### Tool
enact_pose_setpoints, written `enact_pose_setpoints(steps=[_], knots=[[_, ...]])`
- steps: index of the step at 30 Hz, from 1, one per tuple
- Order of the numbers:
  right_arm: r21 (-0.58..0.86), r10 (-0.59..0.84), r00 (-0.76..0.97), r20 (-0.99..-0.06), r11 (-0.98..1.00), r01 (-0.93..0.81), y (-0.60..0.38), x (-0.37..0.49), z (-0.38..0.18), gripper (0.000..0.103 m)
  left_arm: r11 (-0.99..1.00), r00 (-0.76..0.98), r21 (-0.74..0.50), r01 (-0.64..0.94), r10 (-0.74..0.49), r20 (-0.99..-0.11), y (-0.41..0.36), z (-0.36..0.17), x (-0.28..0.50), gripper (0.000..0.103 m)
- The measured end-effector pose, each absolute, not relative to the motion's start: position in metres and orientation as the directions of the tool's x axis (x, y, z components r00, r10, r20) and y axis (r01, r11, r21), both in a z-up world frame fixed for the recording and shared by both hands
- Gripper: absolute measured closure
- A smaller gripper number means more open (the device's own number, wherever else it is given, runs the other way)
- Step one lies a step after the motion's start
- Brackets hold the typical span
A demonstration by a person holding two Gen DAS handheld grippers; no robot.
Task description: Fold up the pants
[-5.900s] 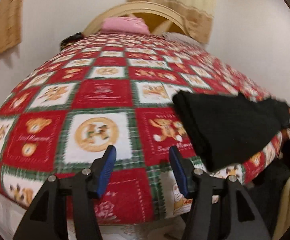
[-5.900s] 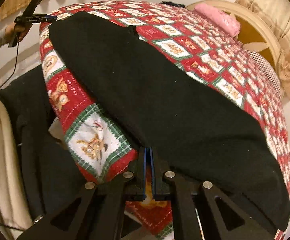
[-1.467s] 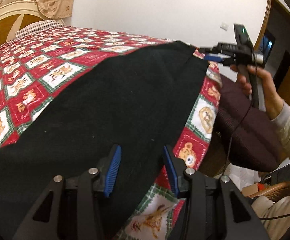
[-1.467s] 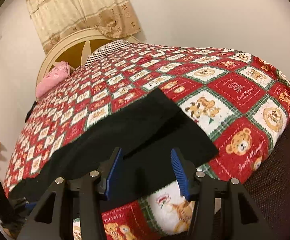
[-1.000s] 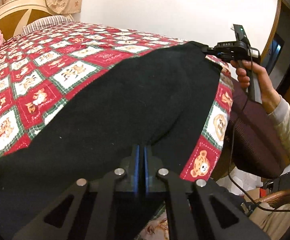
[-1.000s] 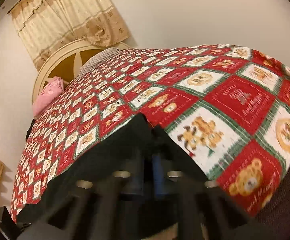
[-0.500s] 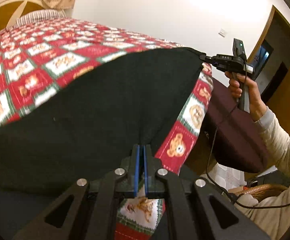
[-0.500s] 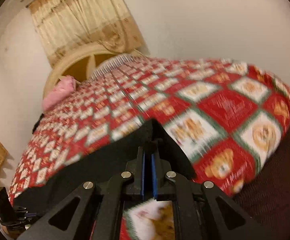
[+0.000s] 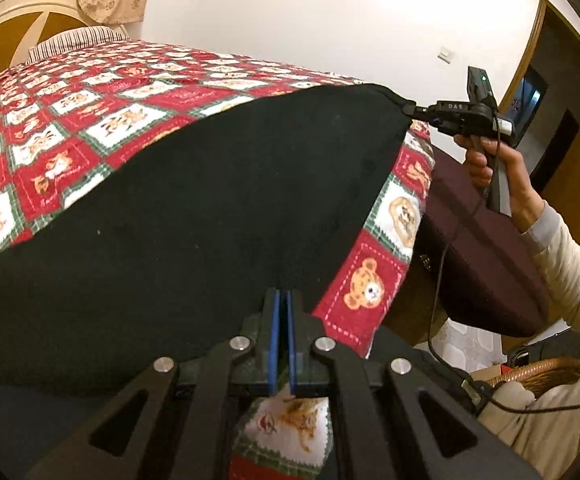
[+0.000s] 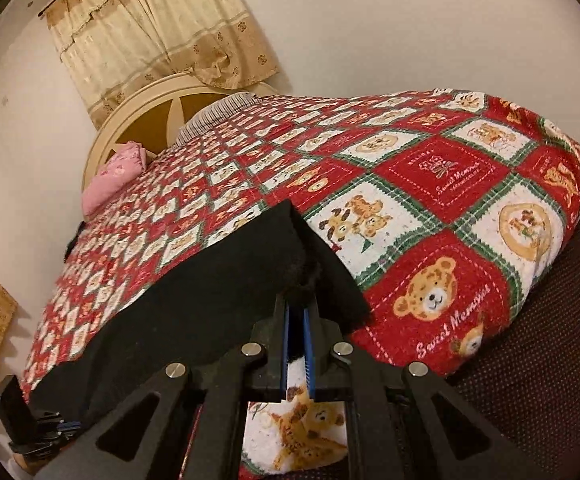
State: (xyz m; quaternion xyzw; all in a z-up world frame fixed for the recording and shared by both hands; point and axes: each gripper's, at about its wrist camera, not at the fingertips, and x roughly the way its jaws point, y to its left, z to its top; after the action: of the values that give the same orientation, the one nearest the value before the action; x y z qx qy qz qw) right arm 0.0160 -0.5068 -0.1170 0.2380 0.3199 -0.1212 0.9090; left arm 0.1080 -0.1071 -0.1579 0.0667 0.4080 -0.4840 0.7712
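Black pants (image 9: 194,200) lie along the near edge of a bed with a red, green and white teddy-bear quilt (image 9: 90,120). My left gripper (image 9: 282,300) is shut on the pants' near edge and holds it lifted off the quilt. My right gripper (image 10: 297,308) is shut on the other end of the pants (image 10: 194,300), which bunches between its blue pads. In the left wrist view the right gripper (image 9: 409,111) pinches the far corner, held in a hand. In the right wrist view the left gripper (image 10: 66,426) shows at the lower left.
A dark maroon seat (image 9: 485,240) stands against the foot of the bed, also in the right wrist view (image 10: 537,360). A wicker basket (image 9: 537,372) sits low right. A pink pillow (image 10: 114,176) and striped pillow (image 10: 218,114) lie at the headboard (image 10: 146,108).
Since 1.5 s ago both grippers have closed on the pants' edge. Since half a second ago the views have shifted only a little, with the held edges raised.
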Motion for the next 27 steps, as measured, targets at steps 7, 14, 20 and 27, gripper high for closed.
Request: enact_pose_setpoints(steps=[7, 14, 20, 27], knots=[[0.374, -0.093, 0.811, -0.577, 0.854, 0.363, -0.511, 0.006, -0.088, 0.097, 0.473, 0.155, -0.335, 0.815, -0.734, -0.661, -0.096, -0.143, 0.103, 0.101], [0.394, -0.081, 0.760, -0.645, 0.817, 0.421, -0.524, 0.006, -0.124, 0.097, 0.516, 0.181, -0.318, 0.795, -0.703, -0.688, -0.093, -0.160, 0.102, 0.101], [0.391, -0.063, 0.755, -0.652, 0.825, 0.407, -0.512, -0.005, -0.116, 0.056, 0.554, 0.282, -0.211, 0.806, -0.671, -0.686, -0.082, -0.149, 0.093, 0.080], [0.400, 0.032, 0.736, -0.676, 0.855, 0.330, -0.450, -0.032, -0.115, 0.055, 0.603, 0.402, -0.037, 0.797, -0.575, -0.713, -0.077, -0.157, 0.081, 0.051]])
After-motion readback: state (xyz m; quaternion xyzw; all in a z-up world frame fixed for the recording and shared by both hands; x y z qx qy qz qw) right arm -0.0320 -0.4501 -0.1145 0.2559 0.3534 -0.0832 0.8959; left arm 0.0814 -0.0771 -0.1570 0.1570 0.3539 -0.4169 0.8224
